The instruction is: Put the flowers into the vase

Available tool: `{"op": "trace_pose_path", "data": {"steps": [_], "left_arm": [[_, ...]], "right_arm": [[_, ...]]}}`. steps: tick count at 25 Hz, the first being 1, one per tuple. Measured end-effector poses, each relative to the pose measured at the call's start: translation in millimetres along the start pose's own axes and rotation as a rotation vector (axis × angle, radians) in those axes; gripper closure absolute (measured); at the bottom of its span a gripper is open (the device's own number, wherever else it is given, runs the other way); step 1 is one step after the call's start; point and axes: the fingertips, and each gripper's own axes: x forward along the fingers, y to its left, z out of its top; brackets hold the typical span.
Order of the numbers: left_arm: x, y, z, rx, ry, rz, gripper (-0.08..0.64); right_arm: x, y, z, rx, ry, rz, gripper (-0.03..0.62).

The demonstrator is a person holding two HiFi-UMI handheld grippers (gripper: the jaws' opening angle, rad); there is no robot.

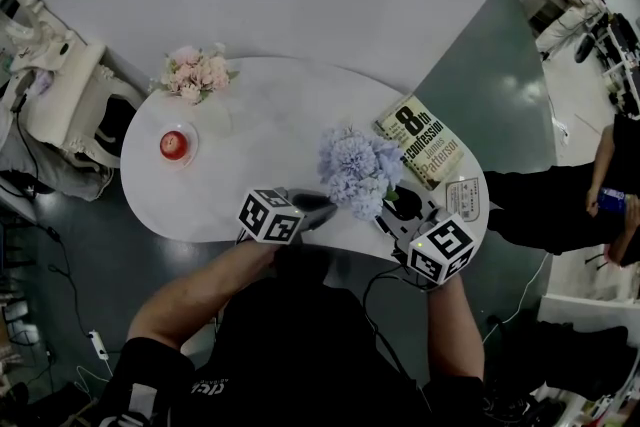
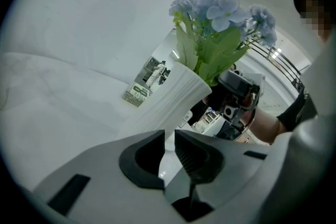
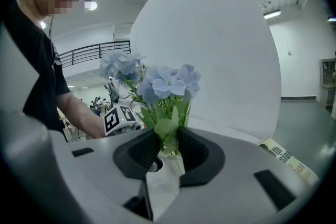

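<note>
Right gripper view shows your right gripper (image 3: 168, 140) closed on the green stems of the blue flowers (image 3: 160, 84), with the blooms upright above the jaws and the stems running down into the white vase (image 2: 173, 93) just beneath. Your left gripper (image 2: 169, 140) is clamped on that vase's lower body, which leans toward the right gripper. Stems and mouth seem aligned, so any lowering should follow that tilted axis.
</note>
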Motion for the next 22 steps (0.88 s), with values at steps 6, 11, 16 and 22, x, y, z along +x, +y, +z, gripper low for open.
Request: {"op": "trace_pose_path", "data": {"steps": [6, 11, 16, 22], "left_arm": [[0, -1, 4, 0.024, 0.001, 0.005, 0.503], [1, -1, 5, 0.023, 0.001, 0.002, 0.503], [0, -2, 7, 0.025, -0.002, 0.000, 0.503], [2, -3, 7, 0.023, -0.001, -0.006, 0.503]], "right_arm": [[-1, -2, 0, 0.007, -0.004, -0.016, 0.488], [-4, -3, -1, 0.013, -0.002, -0.023, 0.488], [-10, -6, -5, 0.022, 0.003, -0.038, 0.486], [-13, -5, -6, 0.045, -0.003, -0.038, 0.475]]}}
